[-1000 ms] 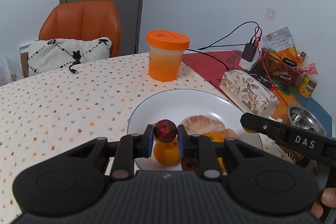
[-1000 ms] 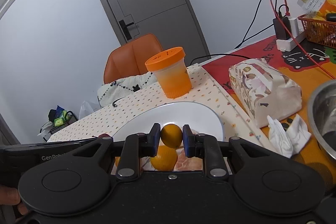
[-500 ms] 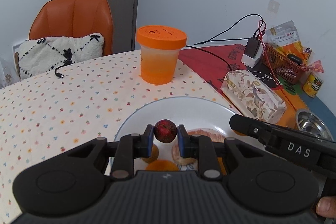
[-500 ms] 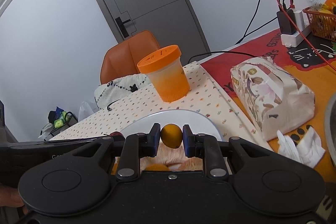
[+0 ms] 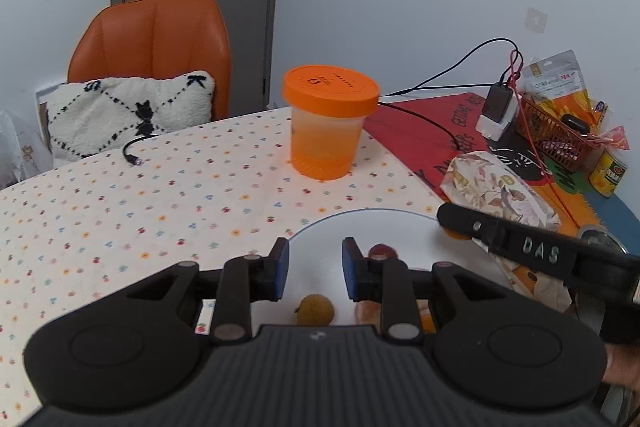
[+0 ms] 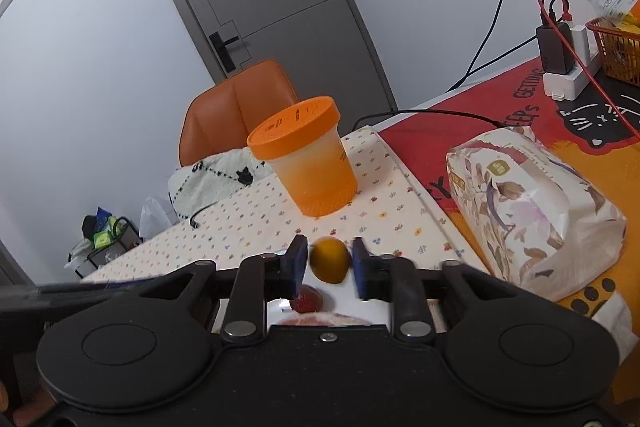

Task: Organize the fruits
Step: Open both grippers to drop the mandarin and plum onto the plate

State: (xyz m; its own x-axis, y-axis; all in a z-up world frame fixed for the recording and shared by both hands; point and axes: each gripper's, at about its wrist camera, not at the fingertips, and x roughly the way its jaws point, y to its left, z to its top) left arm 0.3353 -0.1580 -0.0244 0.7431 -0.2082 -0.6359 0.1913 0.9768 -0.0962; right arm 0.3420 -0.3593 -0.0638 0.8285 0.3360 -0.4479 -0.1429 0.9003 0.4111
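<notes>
The left gripper hangs low over the near part of the white plate, its jaws standing wide with nothing between them. A dark red fruit lies on the plate just beside the right-hand blue pad, and a small yellow-brown fruit sits below the gap, so the plate reads as the collecting place for the fruits. Peeled orange segments show partly behind the gripper body.

The right gripper reaches forward over the plate's far rim, jaws narrowed on a small orange fruit; the picture is blurred there, so the pads may be only loosely touching it. Held above the plate, the fruit looks ready to be set down among the others.

Both tools point toward the orange-lidded jar on the bench, the right crossing in front of the left. A fingertip shows at the left view's lower right edge.
</notes>
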